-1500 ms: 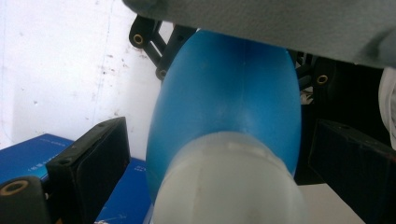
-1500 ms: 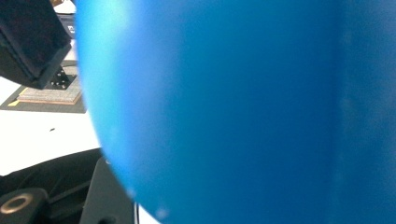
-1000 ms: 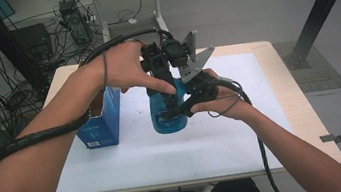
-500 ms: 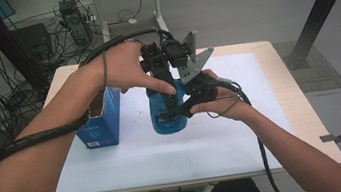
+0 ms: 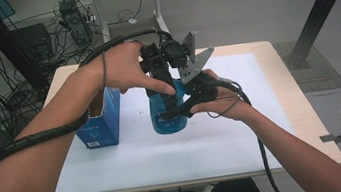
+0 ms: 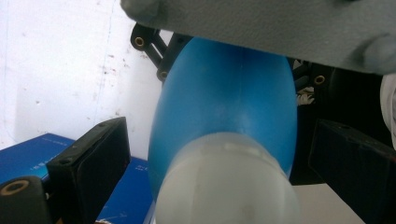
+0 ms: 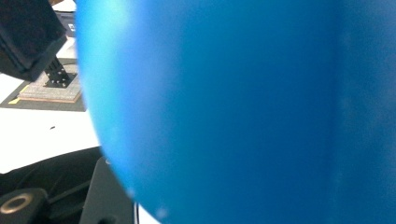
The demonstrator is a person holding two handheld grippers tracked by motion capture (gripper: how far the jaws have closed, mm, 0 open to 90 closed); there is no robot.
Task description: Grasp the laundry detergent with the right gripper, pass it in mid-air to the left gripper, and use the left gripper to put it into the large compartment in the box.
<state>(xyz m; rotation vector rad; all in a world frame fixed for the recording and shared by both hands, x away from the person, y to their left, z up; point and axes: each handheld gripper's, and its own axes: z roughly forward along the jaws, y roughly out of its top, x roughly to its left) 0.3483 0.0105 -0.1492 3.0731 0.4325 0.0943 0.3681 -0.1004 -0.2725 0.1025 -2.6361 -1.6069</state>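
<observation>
A blue bottle [image 5: 166, 119] stands upright near the middle of a white-topped table [image 5: 132, 162], with both hand-held grippers gathered around it. The right gripper [image 5: 180, 105] comes in from the side and is clamped on the bottle's body, its jaws drawn tight against the blue plastic, which crowds the right gripper view [image 7: 243, 112]. The left gripper [image 5: 157, 72] hangs over the bottle from above; in the left gripper view its two black jaws stand apart on either side of the bottle's pale cap [image 6: 229, 182], without pressing on it, and the blue body [image 6: 229, 98] runs away below. The person's left hand [image 5: 124, 69] grips that tool, a finger lying down along the bottle's top. Just beside the bottle, to its left in the high view, a blue box [image 5: 101, 123] stands on the table.
</observation>
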